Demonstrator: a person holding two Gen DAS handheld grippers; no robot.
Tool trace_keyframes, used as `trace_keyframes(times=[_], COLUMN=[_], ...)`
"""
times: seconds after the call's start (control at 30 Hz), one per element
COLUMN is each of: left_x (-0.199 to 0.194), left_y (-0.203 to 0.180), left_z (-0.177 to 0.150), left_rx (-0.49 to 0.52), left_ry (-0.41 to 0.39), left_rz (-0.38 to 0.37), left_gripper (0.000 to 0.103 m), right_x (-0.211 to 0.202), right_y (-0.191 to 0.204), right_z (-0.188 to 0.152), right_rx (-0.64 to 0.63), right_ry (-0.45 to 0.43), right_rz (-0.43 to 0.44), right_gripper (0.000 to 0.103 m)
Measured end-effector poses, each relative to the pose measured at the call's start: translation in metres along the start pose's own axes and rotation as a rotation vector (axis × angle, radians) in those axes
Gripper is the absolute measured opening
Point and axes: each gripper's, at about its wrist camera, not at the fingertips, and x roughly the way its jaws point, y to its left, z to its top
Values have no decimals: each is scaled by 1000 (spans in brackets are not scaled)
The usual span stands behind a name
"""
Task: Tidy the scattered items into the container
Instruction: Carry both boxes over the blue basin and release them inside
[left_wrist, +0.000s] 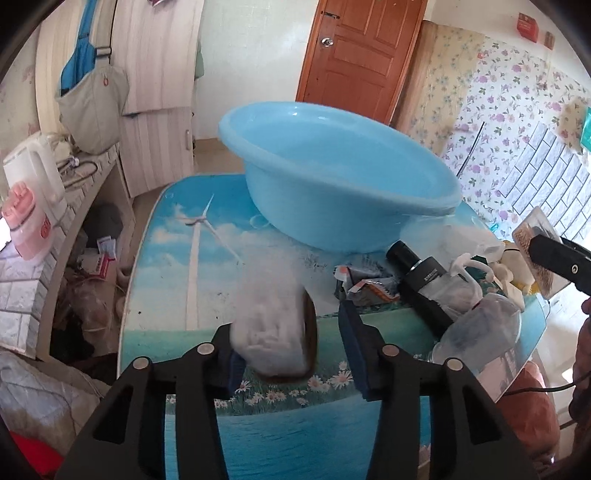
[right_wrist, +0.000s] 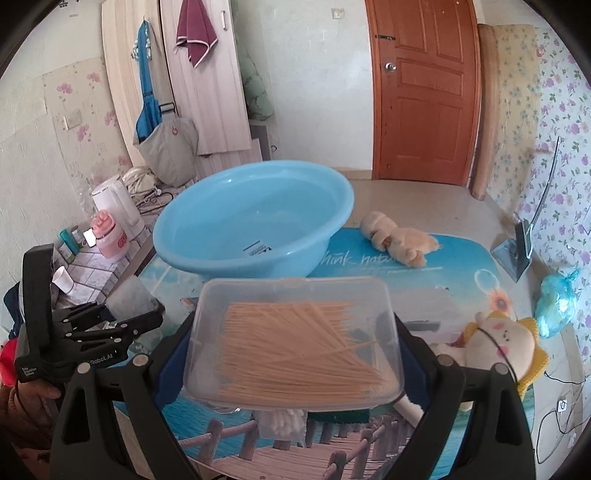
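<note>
A light blue basin (left_wrist: 295, 206) (right_wrist: 221, 221) stands on the printed glass table (left_wrist: 177, 258). My left gripper (left_wrist: 290, 328) is open. A blurred clear packet of white stuff with a brown edge (left_wrist: 269, 325) sits between its fingers, against the left pad and clear of the right one. My right gripper (right_wrist: 291, 369) is shut on a clear plastic box of thin wooden sticks (right_wrist: 295, 339), held level just in front of the basin. At the far right of the left wrist view, that box (left_wrist: 535, 254) hangs over the clutter.
A black folding umbrella (left_wrist: 417, 280), snack wrappers (left_wrist: 365, 284) and a clear bottle (left_wrist: 480, 332) lie right of the left gripper. A yellow-hooded doll (right_wrist: 502, 343), a beige plush (right_wrist: 399, 240) and a bag of cotton swabs (right_wrist: 284, 428) are on the table. A kettle (left_wrist: 33, 173) stands on the left counter.
</note>
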Motion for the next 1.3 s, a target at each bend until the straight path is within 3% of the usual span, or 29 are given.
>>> trace_keyframes(times=[0.1, 0.23, 0.43, 0.7, 1.3], left_x=[11, 15, 11, -9, -62], left_y=[5, 1, -2, -5, -3], left_z=[-5, -9, -9, -2, 59], left_rx=[-16, 9, 27, 44, 17], left_ry=[37, 21, 13, -33, -172], left_rz=[-9, -15, -42, -53, -35], left_gripper=[45, 44, 35, 33, 33], right_x=[2, 4, 4, -3, -22], right_y=[2, 3, 3, 1, 7], right_z=[0, 0, 0, -3, 33], right_rx=[-2, -3, -1, 8, -44], right_ry=[5, 10, 10, -9, -99], right_rz=[-4, -9, -10, -5, 46], right_gripper=[94, 94, 94, 94, 94])
